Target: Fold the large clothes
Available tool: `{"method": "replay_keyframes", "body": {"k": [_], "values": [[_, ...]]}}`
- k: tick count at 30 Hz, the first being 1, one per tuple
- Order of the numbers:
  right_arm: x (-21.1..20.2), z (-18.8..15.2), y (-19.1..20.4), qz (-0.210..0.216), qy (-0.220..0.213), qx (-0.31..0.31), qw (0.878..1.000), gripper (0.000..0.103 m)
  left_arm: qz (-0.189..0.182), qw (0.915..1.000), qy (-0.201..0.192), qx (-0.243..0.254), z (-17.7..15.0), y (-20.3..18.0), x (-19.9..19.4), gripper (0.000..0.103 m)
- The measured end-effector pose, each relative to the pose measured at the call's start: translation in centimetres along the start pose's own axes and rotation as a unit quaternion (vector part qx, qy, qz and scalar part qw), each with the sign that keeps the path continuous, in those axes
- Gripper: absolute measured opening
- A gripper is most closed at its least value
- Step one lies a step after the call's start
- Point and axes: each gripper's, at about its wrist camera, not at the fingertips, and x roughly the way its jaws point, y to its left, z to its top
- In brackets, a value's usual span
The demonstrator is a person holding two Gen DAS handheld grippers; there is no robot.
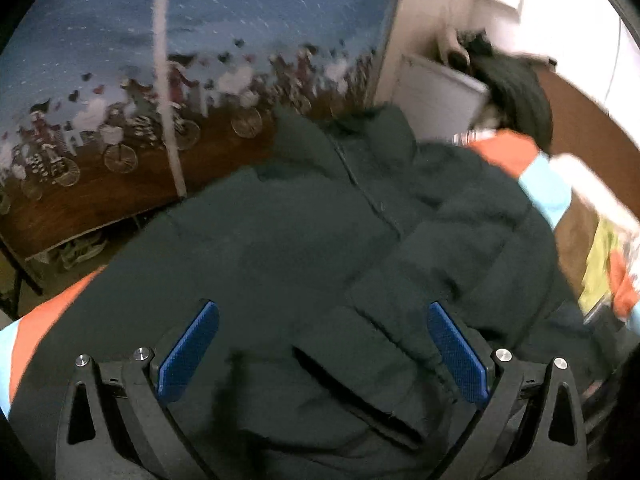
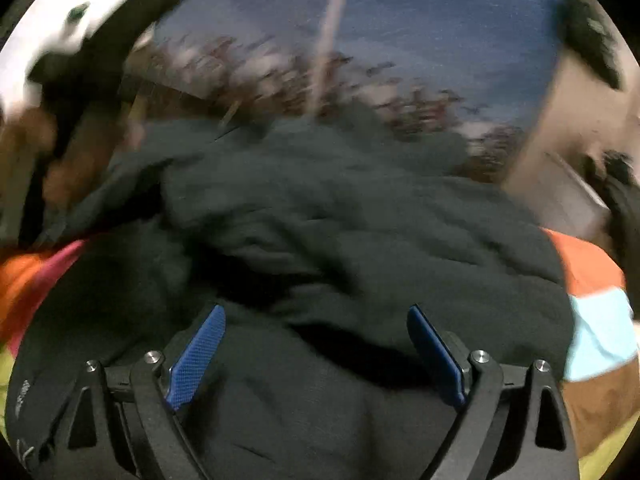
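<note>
A large dark green puffer jacket (image 1: 320, 232) lies spread over a colourful cover, its zip running up to the collar at the far end. In the left wrist view a pocket flap lies between the fingers. My left gripper (image 1: 323, 320) hangs just above the jacket's near part, its blue pads wide apart and nothing pinched. The right wrist view is blurred; the same jacket (image 2: 340, 232) fills it in rumpled folds. My right gripper (image 2: 316, 322) stands open over the cloth, with no fabric caught between its pads.
An orange and light blue cover (image 1: 532, 168) shows around the jacket (image 2: 592, 292). Behind stands a blue panel printed with bicycles (image 1: 160, 92). A white box (image 1: 436, 92) with dark clothes on it is at the far right. Shoes (image 1: 80, 252) lie on the floor at left.
</note>
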Motion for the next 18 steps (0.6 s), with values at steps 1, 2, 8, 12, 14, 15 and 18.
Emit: {"method": "replay_keyframes", "body": {"k": [1, 2, 8, 12, 14, 15, 18], "values": [[-0.1, -0.5, -1.5, -0.026, -0.006, 0.018, 0.999, 0.092, 0.006, 0.9999, 0.010, 0.010, -0.5, -0.4, 0.9, 0.102], [0.3, -1.1, -3.6, -0.060, -0.001, 0.042, 0.997, 0.092, 0.012, 0.9996, 0.017, 0.018, -1.0, -0.6, 1.6, 0.102], [6.5, -4.3, -14.0, -0.142, 0.039, 0.213, 0.966, 0.092, 0.071, 0.9935, 0.044, 0.077, -4.7, -1.4, 5.5, 0.102], [10.6, -6.6, -15.2, -0.121, 0.086, 0.235, 0.961, 0.094, 0.075, 0.9932, 0.042, 0.079, -5.3, -1.5, 6.0, 0.102], [11.0, -6.8, -14.9, -0.129, 0.094, 0.229, 0.960, 0.094, 0.071, 0.9938, 0.038, 0.076, -5.2, -1.3, 5.5, 0.102], [10.7, -6.7, -14.5, -0.138, 0.095, 0.221, 0.961, 0.094, 0.075, 0.9941, 0.035, 0.071, -5.1, -1.1, 4.6, 0.102], [8.6, -6.5, -13.1, -0.134, 0.073, 0.217, 0.964, 0.094, 0.074, 0.9965, -0.028, 0.025, -5.7, -0.1, -0.7, 0.102]]}}
